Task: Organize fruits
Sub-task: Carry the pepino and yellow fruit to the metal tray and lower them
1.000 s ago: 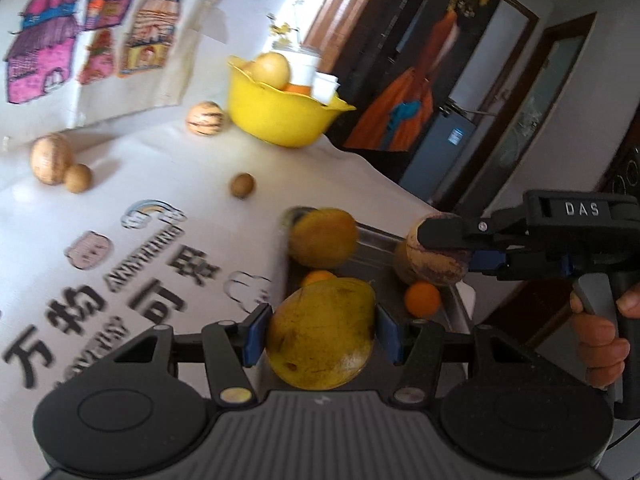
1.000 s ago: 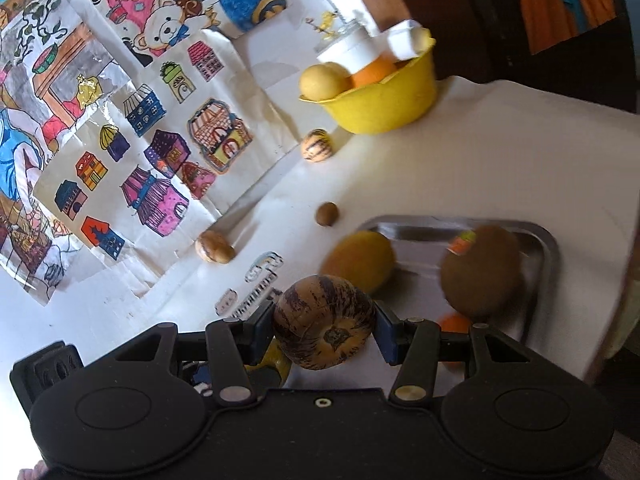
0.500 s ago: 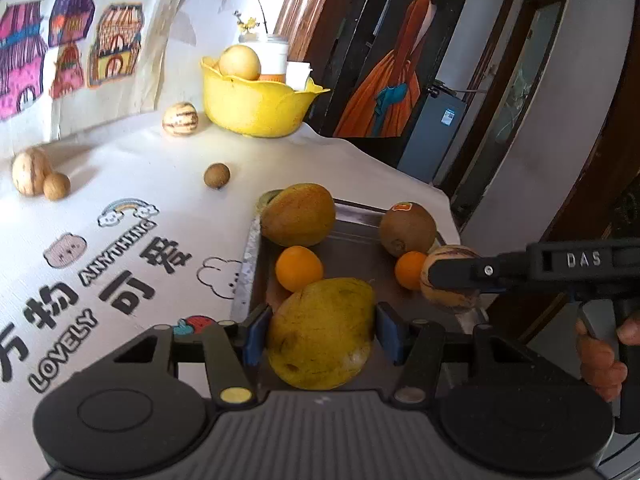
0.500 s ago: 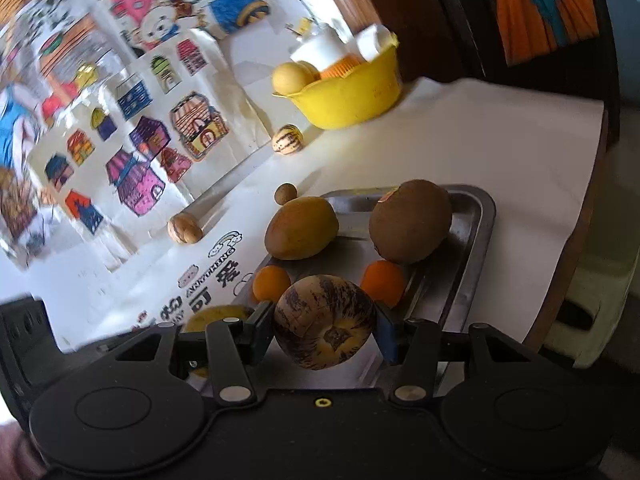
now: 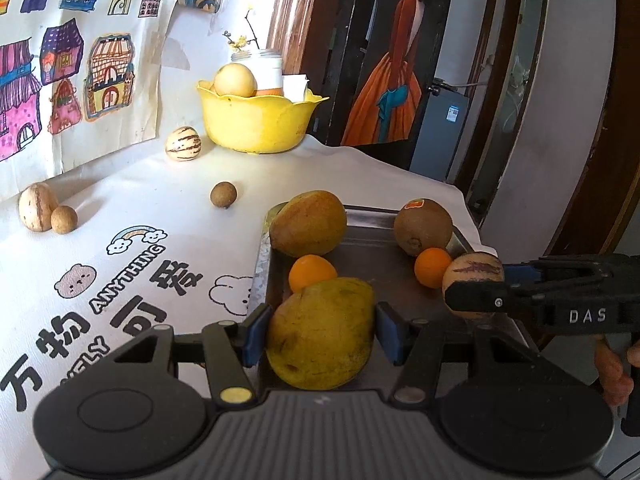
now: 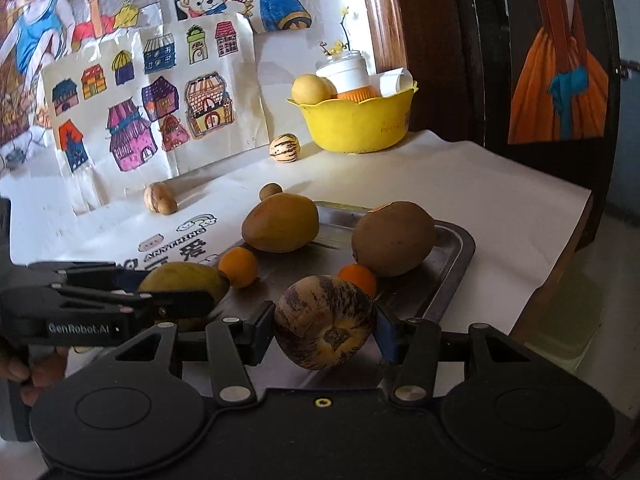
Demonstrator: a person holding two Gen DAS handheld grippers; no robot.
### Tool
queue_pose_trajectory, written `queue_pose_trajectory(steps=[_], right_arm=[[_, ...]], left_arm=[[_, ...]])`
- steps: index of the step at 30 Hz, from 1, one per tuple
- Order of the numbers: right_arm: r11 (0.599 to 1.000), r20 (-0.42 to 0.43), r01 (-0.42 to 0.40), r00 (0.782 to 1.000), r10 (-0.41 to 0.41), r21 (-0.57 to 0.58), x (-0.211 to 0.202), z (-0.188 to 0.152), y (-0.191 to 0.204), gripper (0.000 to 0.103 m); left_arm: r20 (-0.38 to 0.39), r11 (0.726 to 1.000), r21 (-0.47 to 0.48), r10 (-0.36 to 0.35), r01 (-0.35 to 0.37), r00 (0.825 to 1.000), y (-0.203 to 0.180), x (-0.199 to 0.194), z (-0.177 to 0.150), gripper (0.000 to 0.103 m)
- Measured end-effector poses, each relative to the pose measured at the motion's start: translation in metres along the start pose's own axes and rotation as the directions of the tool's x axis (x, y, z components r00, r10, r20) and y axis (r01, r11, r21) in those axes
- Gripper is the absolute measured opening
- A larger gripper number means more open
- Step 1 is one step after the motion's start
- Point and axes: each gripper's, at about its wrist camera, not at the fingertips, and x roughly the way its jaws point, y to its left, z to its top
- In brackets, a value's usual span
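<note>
Left gripper (image 5: 320, 334) was clamped on a yellow-green mango (image 5: 320, 332) over the near-left end of the metal tray (image 5: 360, 224). In the tray lay another mango (image 5: 308, 223), two small oranges (image 5: 312, 273) and a brown fruit (image 5: 423, 226). Right gripper (image 6: 325, 328) gripped a purple-striped melon (image 6: 325, 326) at the tray's near-right edge.

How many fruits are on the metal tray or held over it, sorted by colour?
Yellow-green: 1, the mango in the left gripper
Purple-striped: 1, the melon in the right gripper
Orange: 2, small oranges
Golden-brown: 1, mango
Brown: 1, kiwi
Total: 6 at the tray
</note>
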Motion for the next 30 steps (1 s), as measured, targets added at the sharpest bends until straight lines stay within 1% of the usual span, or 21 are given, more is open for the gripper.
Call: queue_pose_trajectory(steps=[12,25,28,30], right_arm=[[0.991,0.023,0.053,0.998,-0.051,-0.124,0.005,-0.010,0.014,0.054],[0.988,0.029,0.063,0.998,-0.060,-0.138,0.004,-0.012,0.017,0.055],[0.987,0.034,0.071,0.997,-0.067,-0.143,0.002,-0.014,0.017,0.056],[0.987,0.037,0.076,0.997,-0.071,-0.145,-0.001,-0.014,0.017,0.060]], left_arm=[[0.000,0.999,0.036,0.018,-0.018,1.000,0.000,-0.001,-0.002,0.060],[-0.014,1.000,0.024,0.018,-0.018,1.000,0.002,-0.001,0.001,0.060],[-0.018,1.000,0.010,0.014,-0.014,1.000,0.004,-0.003,0.001,0.060],[-0.024,1.000,0.002,0.008,-0.008,1.000,0.005,-0.004,0.002,0.062]])
